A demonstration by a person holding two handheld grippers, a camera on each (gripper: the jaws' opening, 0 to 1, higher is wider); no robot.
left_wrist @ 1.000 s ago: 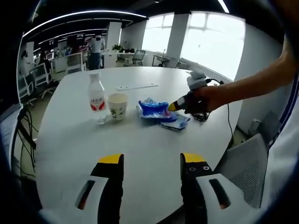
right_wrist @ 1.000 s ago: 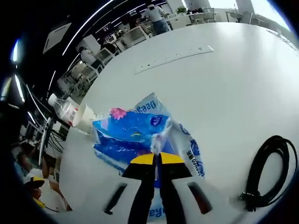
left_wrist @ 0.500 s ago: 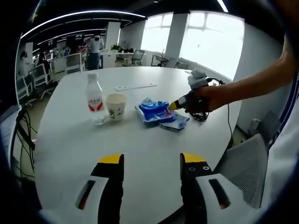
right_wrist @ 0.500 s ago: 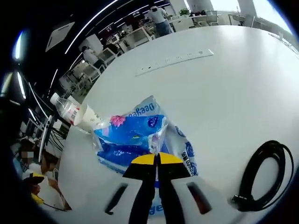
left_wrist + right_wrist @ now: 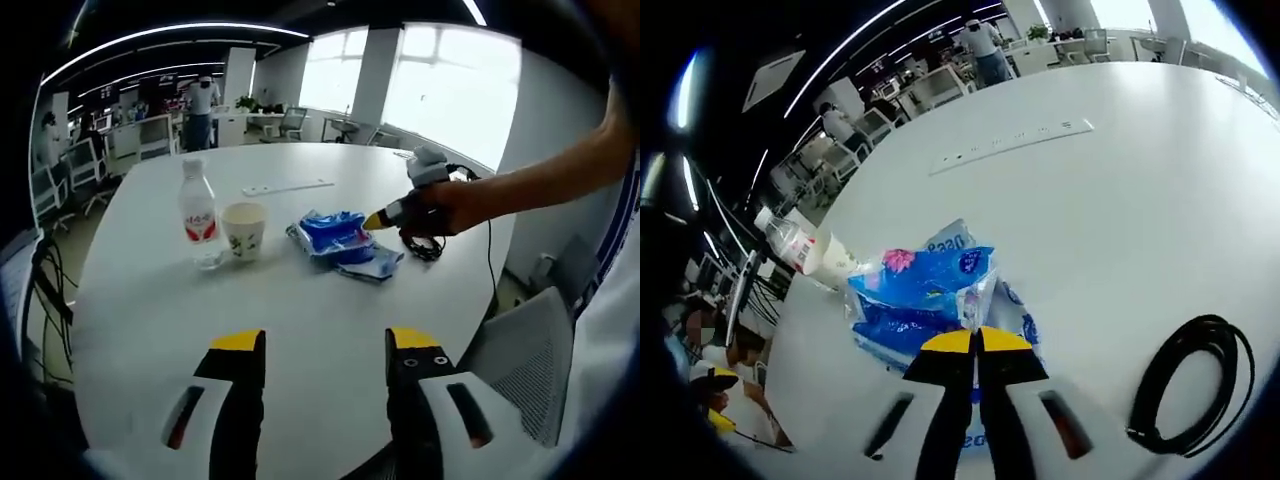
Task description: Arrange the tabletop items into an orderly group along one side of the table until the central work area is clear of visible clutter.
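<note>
A blue tissue pack [image 5: 925, 300] [image 5: 333, 233] lies on the white round table [image 5: 300, 300], on top of a second blue-and-white pack [image 5: 1015, 330] [image 5: 372, 264]. My right gripper [image 5: 975, 342] is shut on the upper pack's plastic edge; in the left gripper view it [image 5: 378, 218] comes in from the right in a person's hand. Left of the packs stand a paper cup [image 5: 245, 230] [image 5: 832, 258] and a water bottle [image 5: 198, 212] [image 5: 780, 238] with a red label. My left gripper [image 5: 325, 345] hangs open over the table's near part, holding nothing.
A coiled black cable [image 5: 1188, 385] [image 5: 425, 245] lies right of the packs. A white power strip [image 5: 1010, 143] [image 5: 292, 186] lies farther back on the table. A grey chair [image 5: 525, 365] stands at the table's right edge. Desks, chairs and people fill the office behind.
The right gripper has pulled back a little with the blue pack's edge in it, and the pack has shifted slightly on the table. The left gripper has stayed where it was.
</note>
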